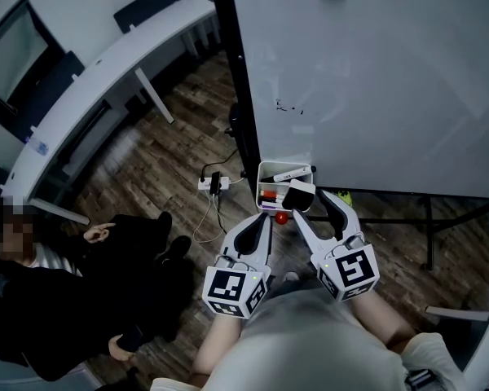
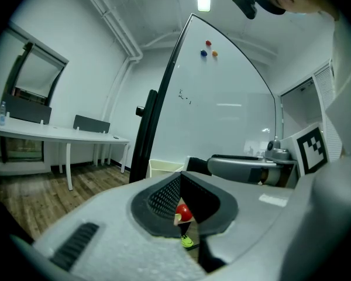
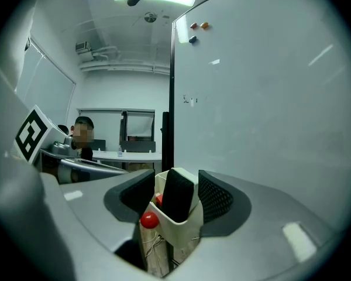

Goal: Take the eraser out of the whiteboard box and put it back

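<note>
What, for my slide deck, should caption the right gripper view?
Right gripper straddles the eraser standing in the whiteboard box.

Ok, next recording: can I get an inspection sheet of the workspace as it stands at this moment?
Surface: whiteboard, faint marks only; wood floor below.
Job's things: eraser stands tilted in the white box at the board's lower corner, markers beside it.
Clutter: red round thing under the box; green bit on the floor.
Grippers: right claw open, astride the eraser; left claw shut, empty.
Cables: power strip on the floor, loose cord trailing.
Surroundings: curved desk, chair, seated person.
</note>
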Action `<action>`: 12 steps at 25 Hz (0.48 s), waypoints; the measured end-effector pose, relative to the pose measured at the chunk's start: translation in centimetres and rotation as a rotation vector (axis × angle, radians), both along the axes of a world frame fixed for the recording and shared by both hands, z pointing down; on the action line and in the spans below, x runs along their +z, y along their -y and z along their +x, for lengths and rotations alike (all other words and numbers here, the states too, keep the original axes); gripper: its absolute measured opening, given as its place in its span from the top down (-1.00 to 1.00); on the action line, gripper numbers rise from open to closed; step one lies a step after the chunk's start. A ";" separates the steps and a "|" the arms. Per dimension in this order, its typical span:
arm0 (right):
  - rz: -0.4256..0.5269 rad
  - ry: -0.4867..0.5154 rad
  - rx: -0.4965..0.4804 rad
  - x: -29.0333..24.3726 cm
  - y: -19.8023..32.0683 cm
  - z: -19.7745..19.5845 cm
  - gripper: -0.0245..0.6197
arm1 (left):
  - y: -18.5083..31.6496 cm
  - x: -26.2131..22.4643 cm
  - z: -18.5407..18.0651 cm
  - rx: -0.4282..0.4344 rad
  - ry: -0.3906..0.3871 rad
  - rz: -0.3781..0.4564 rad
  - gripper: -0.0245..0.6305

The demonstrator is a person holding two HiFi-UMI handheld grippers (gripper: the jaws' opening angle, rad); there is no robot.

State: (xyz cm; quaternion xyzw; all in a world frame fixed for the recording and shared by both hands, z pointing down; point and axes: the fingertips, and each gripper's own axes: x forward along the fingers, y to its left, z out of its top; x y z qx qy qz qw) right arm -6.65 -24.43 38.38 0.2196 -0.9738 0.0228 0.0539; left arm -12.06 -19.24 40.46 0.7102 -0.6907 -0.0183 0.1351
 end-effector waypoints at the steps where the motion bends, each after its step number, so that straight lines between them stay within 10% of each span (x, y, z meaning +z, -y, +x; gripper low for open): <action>1: -0.001 0.002 0.001 0.0 -0.2 0.1 0.24 | -0.1 0.0 0.1 0.002 0.000 -0.001 0.91; 12: -0.008 0.035 0.014 -1.0 -3.1 0.9 0.38 | -2.0 -0.4 0.8 0.023 0.008 -0.002 0.91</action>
